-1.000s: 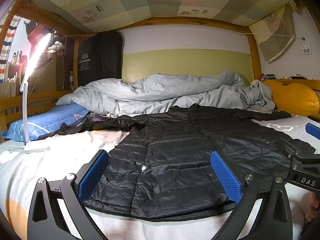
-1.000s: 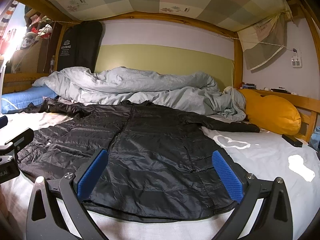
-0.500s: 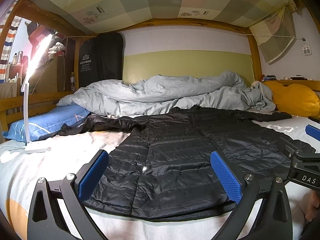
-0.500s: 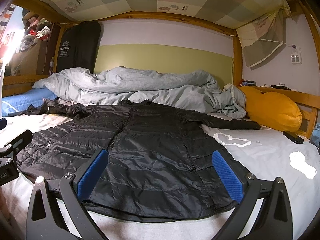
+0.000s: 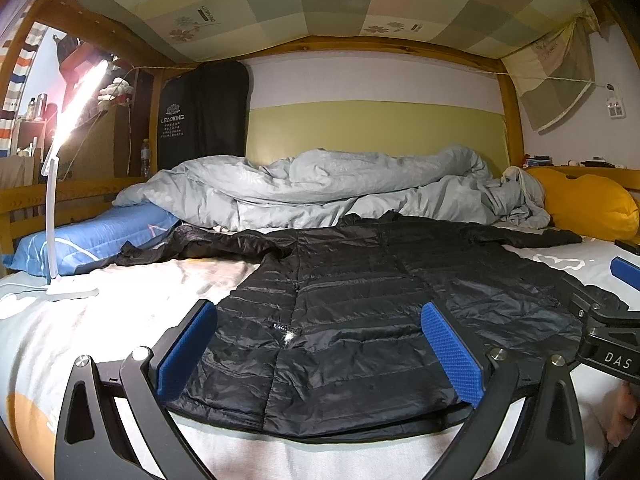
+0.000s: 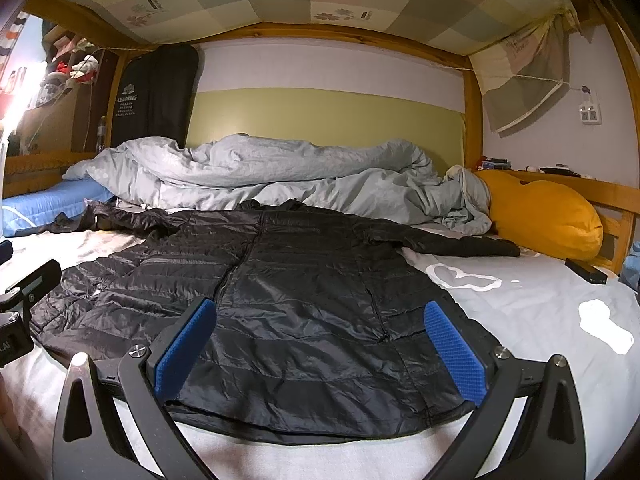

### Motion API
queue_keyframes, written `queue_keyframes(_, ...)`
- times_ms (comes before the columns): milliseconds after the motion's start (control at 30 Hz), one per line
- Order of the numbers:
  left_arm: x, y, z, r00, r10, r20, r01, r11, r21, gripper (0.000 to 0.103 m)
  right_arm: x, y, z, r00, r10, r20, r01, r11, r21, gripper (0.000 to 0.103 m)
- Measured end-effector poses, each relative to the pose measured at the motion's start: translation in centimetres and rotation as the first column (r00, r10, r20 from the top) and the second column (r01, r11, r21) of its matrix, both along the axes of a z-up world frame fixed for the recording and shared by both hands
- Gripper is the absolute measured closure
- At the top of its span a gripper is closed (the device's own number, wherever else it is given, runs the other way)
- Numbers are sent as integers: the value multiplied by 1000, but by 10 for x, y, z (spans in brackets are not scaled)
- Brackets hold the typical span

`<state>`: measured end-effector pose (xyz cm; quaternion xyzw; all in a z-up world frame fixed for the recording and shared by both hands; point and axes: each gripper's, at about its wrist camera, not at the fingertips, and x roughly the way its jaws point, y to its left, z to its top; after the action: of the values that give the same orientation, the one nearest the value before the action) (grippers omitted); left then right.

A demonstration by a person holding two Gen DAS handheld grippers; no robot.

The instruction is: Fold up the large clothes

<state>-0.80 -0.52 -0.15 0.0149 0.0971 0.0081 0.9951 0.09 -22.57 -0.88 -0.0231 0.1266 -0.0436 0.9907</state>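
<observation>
A black quilted puffer jacket (image 5: 352, 304) (image 6: 304, 292) lies flat on the bed, front up, hem toward me and both sleeves spread sideways. My left gripper (image 5: 320, 344) hovers open just above the left half of the hem, its blue pads wide apart and empty. Over the hem's right half my right gripper (image 6: 320, 344) is open too, holding nothing. Each gripper shows at the edge of the other's view: the right one (image 5: 608, 320) at the far right, the left one (image 6: 20, 304) at the far left.
A rumpled grey duvet (image 5: 340, 188) piles up behind the jacket. A blue pillow (image 5: 96, 236) and a lit white lamp (image 5: 60, 200) stand at left. A yellow cushion (image 6: 544, 216) and a dark remote (image 6: 586, 271) lie at right. Wooden bed rails enclose the sides.
Both views have shifted only slightly; the grippers stay open over the hem and the jacket has not moved.
</observation>
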Motion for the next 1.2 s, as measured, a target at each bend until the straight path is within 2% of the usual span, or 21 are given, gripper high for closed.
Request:
queue_keyframes(200, 1, 0, 0, 1000, 18, -7, -18, 1000, 9, 0, 1, -1, 0, 1000, 1, -3, -1, 1000, -5, 0)
queue_keyframes(500, 3, 7, 1, 1000, 13, -14, -13, 999, -30, 0, -4, 1, 0, 999, -7, 33, 7, 1000, -12, 0)
queue_keyframes(767, 2, 6, 0, 1000, 19, 1, -19, 1000, -12, 0, 1, -8, -3, 1000, -6, 4, 6, 999, 38, 0)
queue_keyframes(1033, -2, -1, -1, 1000, 23, 18, -24, 1000, 15, 0, -1, -9, -3, 1000, -6, 6, 6, 999, 45, 0)
queue_keyframes(1200, -9, 2, 2, 998, 30, 51, -29, 999, -13, 0, 4, -7, -5, 1000, 15, -23, -14, 999, 44, 0)
